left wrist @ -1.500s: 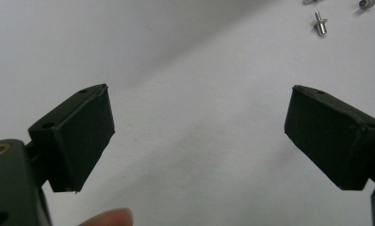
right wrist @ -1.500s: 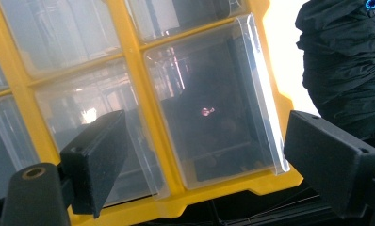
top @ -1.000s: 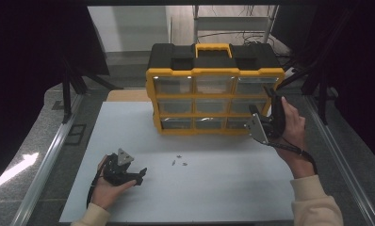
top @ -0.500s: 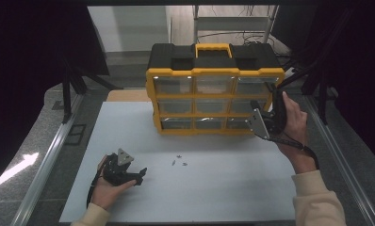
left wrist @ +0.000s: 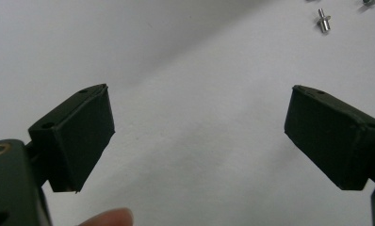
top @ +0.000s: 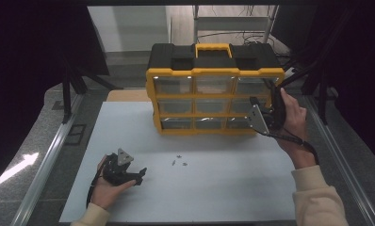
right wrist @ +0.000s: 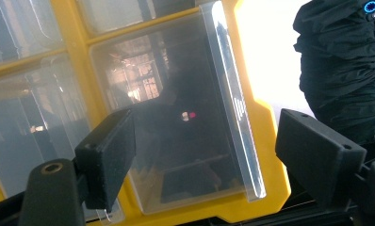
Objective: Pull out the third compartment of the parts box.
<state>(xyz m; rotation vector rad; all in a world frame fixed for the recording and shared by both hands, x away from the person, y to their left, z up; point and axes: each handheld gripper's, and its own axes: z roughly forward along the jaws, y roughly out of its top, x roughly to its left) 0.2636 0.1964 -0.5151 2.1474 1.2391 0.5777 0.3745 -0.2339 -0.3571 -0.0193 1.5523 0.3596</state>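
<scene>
A yellow and black organizer point(top: 214, 66) with clear drawers stands at the back of the white mat point(top: 129, 127). My right gripper point(top: 255, 109) is held up against its right column. In the right gripper view the gripper point(right wrist: 204, 141) is open before a clear drawer point(right wrist: 176, 108); its jaws have just been closing a little, and the pads press on nothing. At the mat's front left, my left gripper point(top: 139, 175) rests open, and the left gripper view shows bare mat between the jaws of the left gripper point(left wrist: 199, 132). Small metal screws point(top: 180, 163) lie mid-mat, with one screw point(left wrist: 323, 21) seen beyond the left jaws.
Metal rails point(top: 49, 155) run along both sides of the table. A wire shelf point(top: 232, 19) stands behind the organizer. A black cable point(top: 294, 139) trails from the right gripper over the wrist. Dark cloth point(right wrist: 341, 66) hangs to the organizer's right.
The right gripper has edged slightly closer to the organizer's right drawers. The left hand and its gripper have stayed where they were.
</scene>
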